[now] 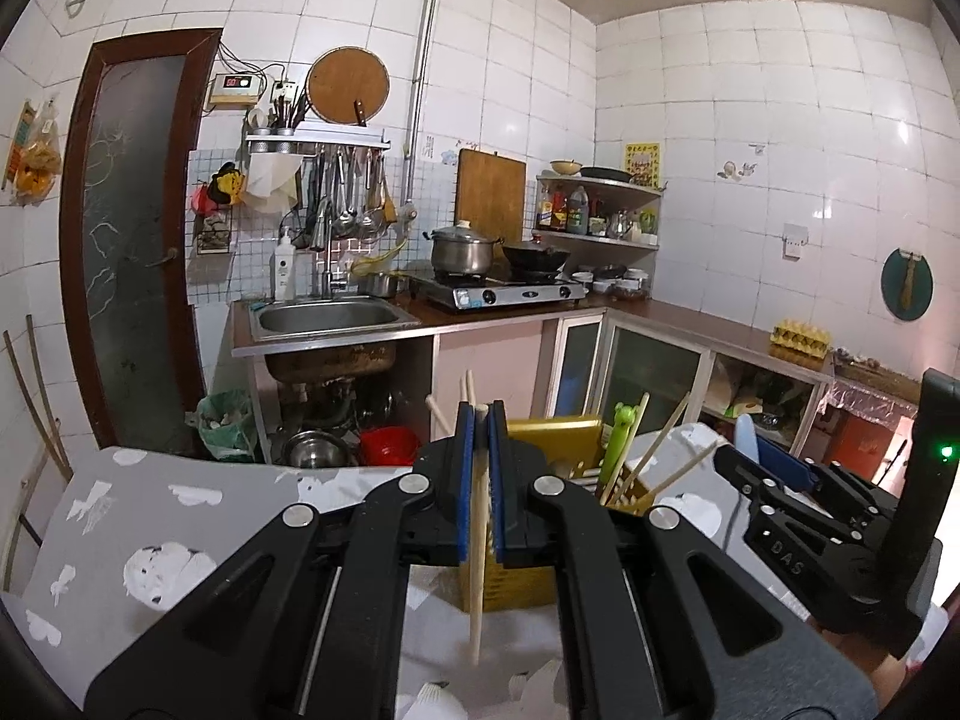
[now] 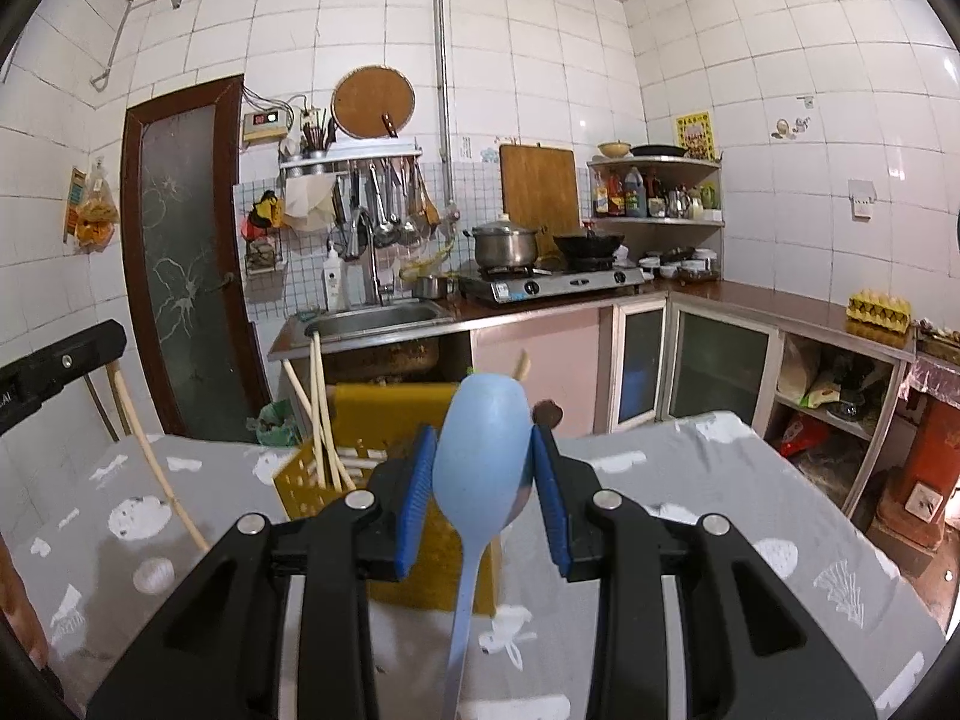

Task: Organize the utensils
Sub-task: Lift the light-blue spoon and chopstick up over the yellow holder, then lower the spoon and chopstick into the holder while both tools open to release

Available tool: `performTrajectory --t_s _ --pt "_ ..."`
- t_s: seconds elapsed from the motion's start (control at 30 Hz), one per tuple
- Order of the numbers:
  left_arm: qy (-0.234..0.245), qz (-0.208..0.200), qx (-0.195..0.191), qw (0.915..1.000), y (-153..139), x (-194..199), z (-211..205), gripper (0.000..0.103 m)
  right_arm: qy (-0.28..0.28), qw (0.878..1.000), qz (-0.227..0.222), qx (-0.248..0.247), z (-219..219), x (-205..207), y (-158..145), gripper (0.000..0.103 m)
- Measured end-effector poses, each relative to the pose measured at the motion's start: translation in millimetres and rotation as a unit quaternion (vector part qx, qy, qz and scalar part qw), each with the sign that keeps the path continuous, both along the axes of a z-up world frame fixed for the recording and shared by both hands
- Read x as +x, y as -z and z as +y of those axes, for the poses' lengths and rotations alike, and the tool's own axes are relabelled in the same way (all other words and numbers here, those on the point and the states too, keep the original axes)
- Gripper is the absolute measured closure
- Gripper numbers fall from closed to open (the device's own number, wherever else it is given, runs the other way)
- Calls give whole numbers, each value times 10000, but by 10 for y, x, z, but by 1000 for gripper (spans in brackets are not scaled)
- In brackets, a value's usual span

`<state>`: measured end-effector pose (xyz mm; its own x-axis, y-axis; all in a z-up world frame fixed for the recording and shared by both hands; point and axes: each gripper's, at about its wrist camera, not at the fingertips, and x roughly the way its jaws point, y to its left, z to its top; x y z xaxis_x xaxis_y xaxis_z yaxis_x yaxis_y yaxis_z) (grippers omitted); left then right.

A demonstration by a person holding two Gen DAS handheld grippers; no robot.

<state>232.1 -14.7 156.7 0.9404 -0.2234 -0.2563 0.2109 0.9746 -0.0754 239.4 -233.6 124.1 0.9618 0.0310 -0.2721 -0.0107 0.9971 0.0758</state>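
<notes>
Left gripper (image 1: pixel 480 444) clamps a chopstick (image 1: pixel 478 540); right gripper (image 2: pixel 483 480) pinches a blue spoon (image 2: pixel 480 456) by its bowl (smooth, likely to slip) above the yellow holder (image 2: pixel 390 414).

blue spoon (image 2: pixel 480 480) handle cut off below, yellow holder (image 1: pixel 510 588) base hidden
</notes>
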Motion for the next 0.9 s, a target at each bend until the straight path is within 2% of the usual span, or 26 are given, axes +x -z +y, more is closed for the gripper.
performTrajectory --t_s 0.53,0.7,0.9 --pt "71 -791 -84 9968 -741 227 -176 100 83 9983 -565 96 53 539 -706 70" --pt "38 -1005 -45 9949 -841 387 -286 100 155 9978 -619 149 55 731 -765 70" --pt "-49 -967 -69 9953 -745 659 -335 100 281 9977 -597 170 47 956 -636 70"
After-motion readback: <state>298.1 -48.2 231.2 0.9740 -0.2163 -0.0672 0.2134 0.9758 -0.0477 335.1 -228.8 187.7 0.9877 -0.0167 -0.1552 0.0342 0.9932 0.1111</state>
